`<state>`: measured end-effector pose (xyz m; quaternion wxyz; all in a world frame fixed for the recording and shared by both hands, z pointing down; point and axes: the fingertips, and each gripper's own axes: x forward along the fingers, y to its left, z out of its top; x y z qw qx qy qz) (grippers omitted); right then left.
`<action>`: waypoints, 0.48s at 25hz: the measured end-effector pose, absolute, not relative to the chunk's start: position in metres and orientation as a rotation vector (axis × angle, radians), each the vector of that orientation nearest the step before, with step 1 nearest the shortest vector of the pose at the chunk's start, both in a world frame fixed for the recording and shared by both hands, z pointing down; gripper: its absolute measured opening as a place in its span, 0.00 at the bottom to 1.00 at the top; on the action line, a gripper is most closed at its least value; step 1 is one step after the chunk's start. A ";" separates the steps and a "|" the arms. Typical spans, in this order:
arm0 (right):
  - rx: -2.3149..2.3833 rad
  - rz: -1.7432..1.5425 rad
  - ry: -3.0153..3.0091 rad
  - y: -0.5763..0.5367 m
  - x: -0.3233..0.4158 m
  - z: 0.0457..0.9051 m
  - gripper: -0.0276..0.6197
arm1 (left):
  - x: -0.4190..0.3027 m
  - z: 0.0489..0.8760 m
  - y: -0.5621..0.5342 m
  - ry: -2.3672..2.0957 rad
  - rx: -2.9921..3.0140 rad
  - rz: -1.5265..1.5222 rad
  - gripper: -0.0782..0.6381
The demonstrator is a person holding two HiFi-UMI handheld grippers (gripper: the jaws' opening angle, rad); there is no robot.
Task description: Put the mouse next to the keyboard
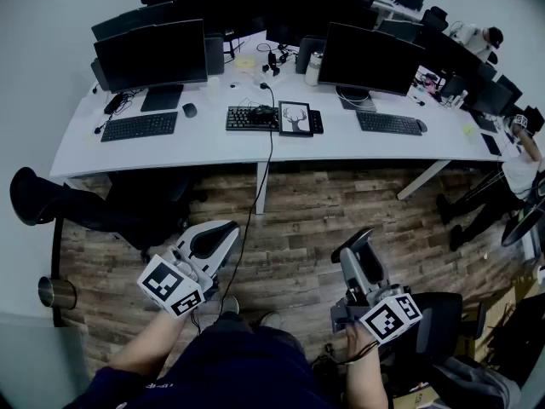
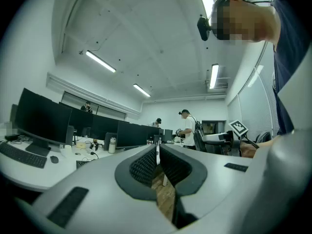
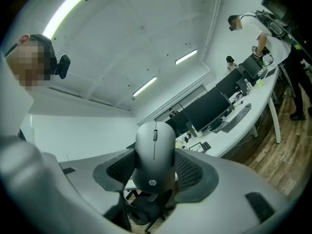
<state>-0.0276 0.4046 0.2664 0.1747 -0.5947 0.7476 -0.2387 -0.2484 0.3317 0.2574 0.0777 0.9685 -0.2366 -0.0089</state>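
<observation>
Gripping a grey, rounded computer mouse point(image 3: 155, 147) by its two flanks, the right gripper point(image 3: 155, 167) is clamped on it. It is held well short of the long white desk point(image 1: 213, 147), with wooden floor point(image 1: 306, 220) between the person and the desk's front edge. The left gripper point(image 2: 158, 152) has its jaws together on nothing.

The likely target is the middle black keyboard point(image 1: 251, 118), since the keyboards toward either end seem to have a mouse already. A framed deer picture point(image 1: 295, 118) crowds its right end, and a black cable point(image 1: 271, 156) drops over the front edge. To do the carry well, keep the mouse level and the squeeze steady. Lower it flat onto bare desk just beside the keyboard, clear of frame and cable, then spread the jaws.
</observation>
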 end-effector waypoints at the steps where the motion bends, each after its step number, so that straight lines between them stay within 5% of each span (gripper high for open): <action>1: -1.683 -0.677 2.119 0.405 -0.026 0.266 0.44 | -0.246 0.257 0.333 -0.708 2.901 -0.027 0.17; 12: -1.671 -0.677 2.117 0.409 -0.015 0.268 0.44 | -0.225 0.263 0.340 -0.689 2.898 -0.010 0.17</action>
